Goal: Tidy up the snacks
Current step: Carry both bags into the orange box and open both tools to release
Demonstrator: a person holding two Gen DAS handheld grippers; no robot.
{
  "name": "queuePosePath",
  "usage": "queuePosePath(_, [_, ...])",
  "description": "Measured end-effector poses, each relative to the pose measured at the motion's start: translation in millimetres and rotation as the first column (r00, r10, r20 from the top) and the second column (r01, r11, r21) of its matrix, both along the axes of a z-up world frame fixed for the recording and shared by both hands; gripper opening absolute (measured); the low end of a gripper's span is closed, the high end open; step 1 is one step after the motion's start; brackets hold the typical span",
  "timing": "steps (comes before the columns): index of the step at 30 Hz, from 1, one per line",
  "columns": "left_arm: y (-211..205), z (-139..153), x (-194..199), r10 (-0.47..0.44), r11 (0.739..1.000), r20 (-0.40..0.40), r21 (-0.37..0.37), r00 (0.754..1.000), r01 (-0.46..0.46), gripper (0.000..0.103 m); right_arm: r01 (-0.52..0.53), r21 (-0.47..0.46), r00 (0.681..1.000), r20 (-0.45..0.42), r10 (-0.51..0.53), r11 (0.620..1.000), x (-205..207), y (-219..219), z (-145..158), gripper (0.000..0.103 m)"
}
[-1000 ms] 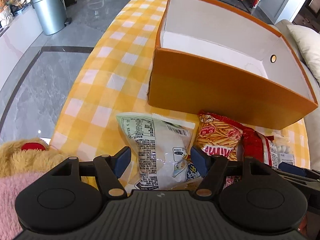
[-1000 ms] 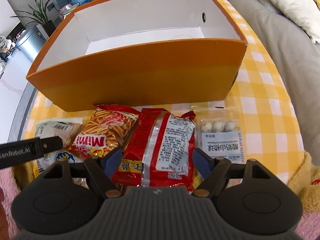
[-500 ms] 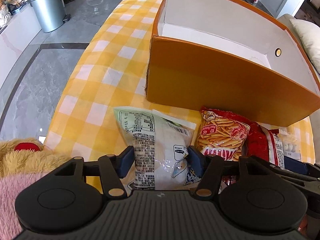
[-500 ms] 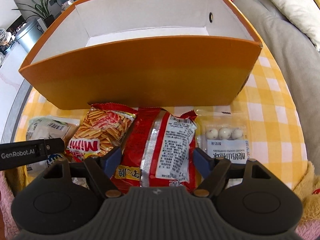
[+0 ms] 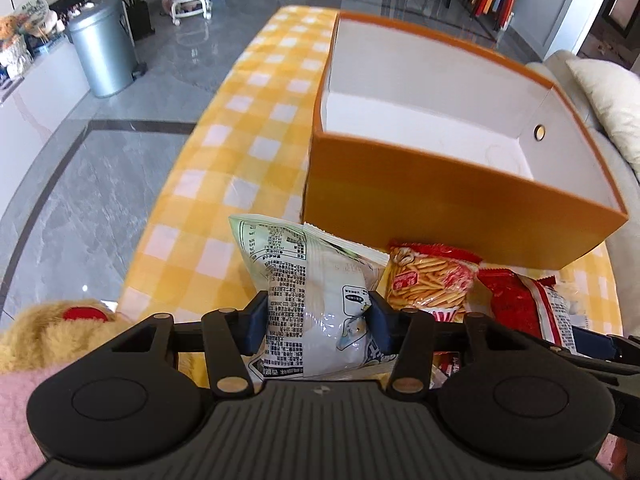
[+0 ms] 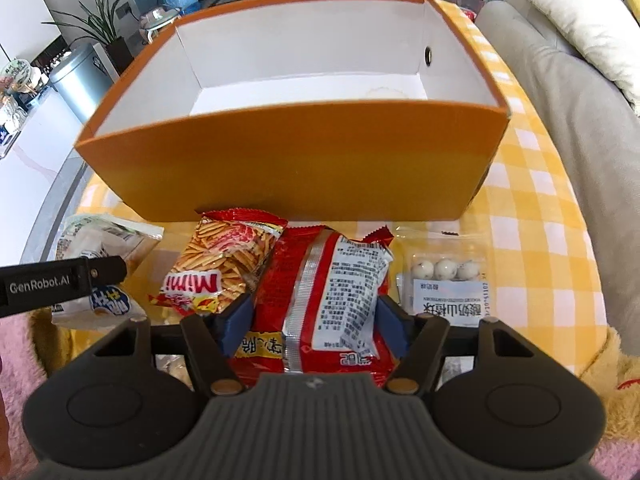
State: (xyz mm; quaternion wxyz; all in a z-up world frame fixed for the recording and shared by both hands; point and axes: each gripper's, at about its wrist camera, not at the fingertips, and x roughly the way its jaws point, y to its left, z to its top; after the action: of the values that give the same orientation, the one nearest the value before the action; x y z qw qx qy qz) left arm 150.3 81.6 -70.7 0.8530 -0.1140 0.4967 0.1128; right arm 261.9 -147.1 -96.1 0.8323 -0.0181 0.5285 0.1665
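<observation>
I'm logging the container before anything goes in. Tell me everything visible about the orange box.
The open-topped orange cardboard box has white inner walls and floor, with a small round hole in one end wall. It stands upright on the yellow-and-white checked tablecloth, no snacks visible inside. Snack packets lie before its near wall; contact cannot be told.

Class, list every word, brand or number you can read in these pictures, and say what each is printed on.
"Mimi", upside down: orange stick-snack bag.
"GenRobot.AI": left gripper's finger.
Chinese characters, upside down: clear candy pouch.
White bag and red bag: fine print, barcodes, too small to read.
Orange box: no text.
</observation>
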Motion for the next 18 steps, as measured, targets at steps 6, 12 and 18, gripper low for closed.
queuePosePath(6, [-3, 27, -11, -0.008, 1.000, 0.064, 0.024, 0.998, 0.007, 0.057, -0.008, 0.010, 0.998, 0.068, 0.007, 1.000, -17, -12, 26, 0.065])
queuePosePath(12, [-8, 58, -20, -0.033, 0.999, 0.151, 0.046, 0.988, 0.026, 0.057, -0.025, 0.056, 0.991, 0.131, 0.018, 0.998, -38, -24, 62, 0.064])
queuePosePath(18, [-15, 87, -13, -0.090, 0.996, 0.225, 0.046, 0.970, 0.082, 0.057, -0.048, 0.116, 0.974, 0.225, 0.021, 0.992, -48, -35, 105, 0.064])
